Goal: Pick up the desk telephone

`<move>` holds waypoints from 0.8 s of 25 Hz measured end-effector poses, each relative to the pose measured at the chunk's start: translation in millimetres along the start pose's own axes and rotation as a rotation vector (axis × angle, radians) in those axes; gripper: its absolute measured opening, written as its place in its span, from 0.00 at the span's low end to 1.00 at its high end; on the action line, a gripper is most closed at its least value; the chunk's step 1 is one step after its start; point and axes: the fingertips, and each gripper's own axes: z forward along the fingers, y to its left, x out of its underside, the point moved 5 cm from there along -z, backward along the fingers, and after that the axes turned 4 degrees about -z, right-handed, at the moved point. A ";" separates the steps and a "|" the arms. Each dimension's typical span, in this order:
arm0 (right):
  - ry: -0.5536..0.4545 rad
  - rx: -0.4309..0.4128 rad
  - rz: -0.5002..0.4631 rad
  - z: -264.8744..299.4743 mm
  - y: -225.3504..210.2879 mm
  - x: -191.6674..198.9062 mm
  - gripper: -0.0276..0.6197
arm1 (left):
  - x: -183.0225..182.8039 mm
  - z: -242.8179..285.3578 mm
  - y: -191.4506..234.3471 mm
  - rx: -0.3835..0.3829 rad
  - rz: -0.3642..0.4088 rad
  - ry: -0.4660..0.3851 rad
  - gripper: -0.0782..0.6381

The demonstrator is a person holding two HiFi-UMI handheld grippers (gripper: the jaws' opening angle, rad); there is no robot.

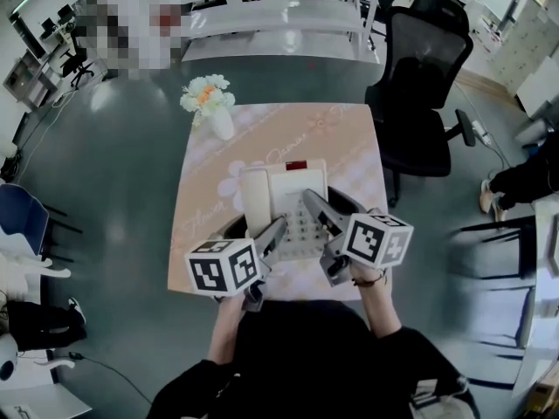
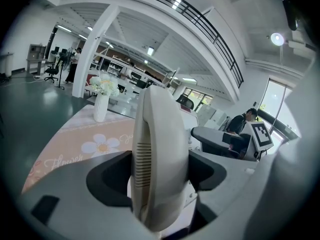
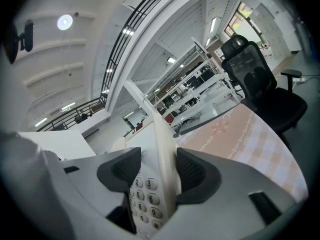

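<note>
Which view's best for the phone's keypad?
Right gripper view: keypad is close, digits legible, beside the phone edge the right gripper clamps. Head view: small, partly behind grippers. Left gripper view: only the handset, clamped by the left gripper; keypad hidden.

One telephone (image 1: pixel 293 190), one vase (image 1: pixel 222 122)
</note>
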 end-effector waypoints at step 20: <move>0.008 -0.024 -0.001 -2.6 2.1 -1.1 0.37 | -0.2 -3.9 -4.2 -0.015 0.017 -0.006 0.56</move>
